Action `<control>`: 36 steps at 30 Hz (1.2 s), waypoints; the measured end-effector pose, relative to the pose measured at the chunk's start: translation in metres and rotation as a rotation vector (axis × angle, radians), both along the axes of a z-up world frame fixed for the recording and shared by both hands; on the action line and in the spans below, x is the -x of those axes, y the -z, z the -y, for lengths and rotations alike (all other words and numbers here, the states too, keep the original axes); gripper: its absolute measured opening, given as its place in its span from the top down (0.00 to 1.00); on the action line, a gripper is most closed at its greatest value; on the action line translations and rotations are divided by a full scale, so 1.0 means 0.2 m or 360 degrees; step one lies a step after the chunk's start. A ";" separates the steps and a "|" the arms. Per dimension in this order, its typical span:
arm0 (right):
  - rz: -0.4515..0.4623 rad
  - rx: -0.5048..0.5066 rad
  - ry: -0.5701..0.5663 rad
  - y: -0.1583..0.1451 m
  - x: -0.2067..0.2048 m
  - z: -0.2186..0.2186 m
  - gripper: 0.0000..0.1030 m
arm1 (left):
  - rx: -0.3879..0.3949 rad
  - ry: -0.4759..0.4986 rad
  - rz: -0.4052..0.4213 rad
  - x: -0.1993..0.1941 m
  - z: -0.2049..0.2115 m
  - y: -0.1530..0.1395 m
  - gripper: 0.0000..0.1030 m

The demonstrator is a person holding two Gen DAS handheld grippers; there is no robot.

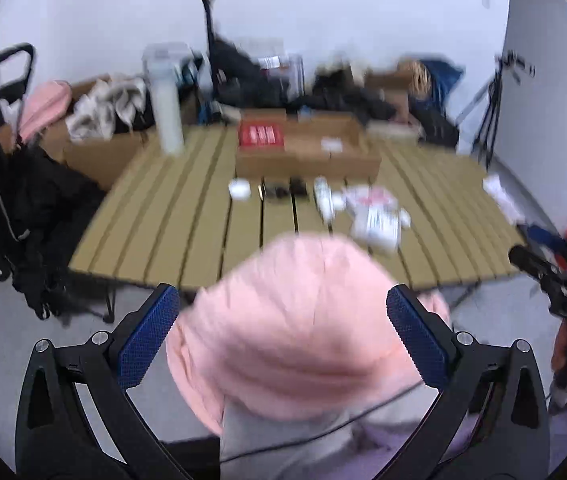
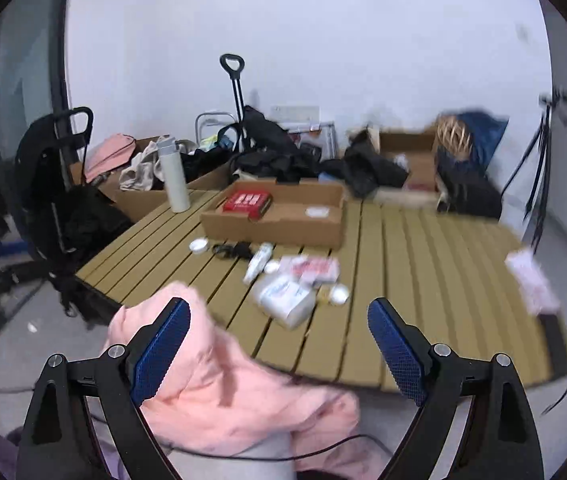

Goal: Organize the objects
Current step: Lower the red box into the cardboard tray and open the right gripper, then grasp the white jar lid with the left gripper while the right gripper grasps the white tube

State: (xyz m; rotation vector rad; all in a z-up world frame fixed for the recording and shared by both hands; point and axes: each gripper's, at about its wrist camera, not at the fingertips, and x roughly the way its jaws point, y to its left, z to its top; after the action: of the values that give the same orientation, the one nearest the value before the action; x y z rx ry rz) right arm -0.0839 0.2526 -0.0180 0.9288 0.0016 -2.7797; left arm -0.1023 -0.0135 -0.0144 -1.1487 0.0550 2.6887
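A slatted tan table [image 2: 423,272] holds a shallow cardboard box [image 2: 279,220] with a red packet [image 2: 247,202] and a small white lid in it. In front of the box lie a white jar lid [image 2: 198,245], a black strap [image 2: 233,249], a white tube [image 2: 258,266], white packets [image 2: 287,300] and a small white jar [image 2: 339,294]. A pink garment [image 1: 295,328] lies in front of the table, between the fingers of my left gripper [image 1: 283,336], which is open. My right gripper [image 2: 279,352] is open and empty, with the garment [image 2: 219,392] under its left finger.
A tall white bottle [image 2: 175,178] stands at the table's back left corner. Boxes of clothes, black bags and a trolley handle [image 2: 232,65] crowd the wall behind. A black folding chair [image 2: 55,184] stands left, a tripod [image 2: 539,176] right. A pink-white packet [image 2: 531,280] lies at the table's right edge.
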 end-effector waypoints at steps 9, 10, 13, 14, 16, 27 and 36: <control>0.0123 -0.0012 -0.0004 0.18 0.13 0.02 0.10 | 0.0031 -0.0107 0.0097 0.15 0.03 0.22 0.00; 0.0144 -0.0017 -0.0016 0.20 0.14 0.03 0.10 | 0.0042 -0.0113 0.0123 0.18 0.03 0.26 0.00; 0.0270 0.0029 -0.0099 0.32 0.25 0.08 0.10 | 0.0021 -0.0111 0.0163 0.28 0.04 0.33 0.00; 0.0292 0.0050 -0.0115 0.34 0.29 0.09 0.10 | 0.0014 -0.0110 0.0163 0.32 0.05 0.35 0.00; 0.0319 0.0065 -0.0145 0.37 0.36 0.11 0.10 | 0.0037 -0.0133 0.0151 0.40 0.06 0.37 0.00; 0.0447 0.0086 -0.0262 0.47 1.07 0.34 0.35 | 0.0121 0.0004 0.0086 1.17 0.11 0.58 0.11; 0.0645 -0.0073 -0.0158 0.70 1.61 0.50 0.51 | 0.0133 0.0073 0.0272 1.58 0.08 0.81 0.19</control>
State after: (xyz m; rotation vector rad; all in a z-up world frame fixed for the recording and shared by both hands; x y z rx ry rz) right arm -0.4067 0.1521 -0.1578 1.4436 0.0476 -2.4638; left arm -0.4174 -0.0289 -0.1773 -1.3803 0.1649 2.5598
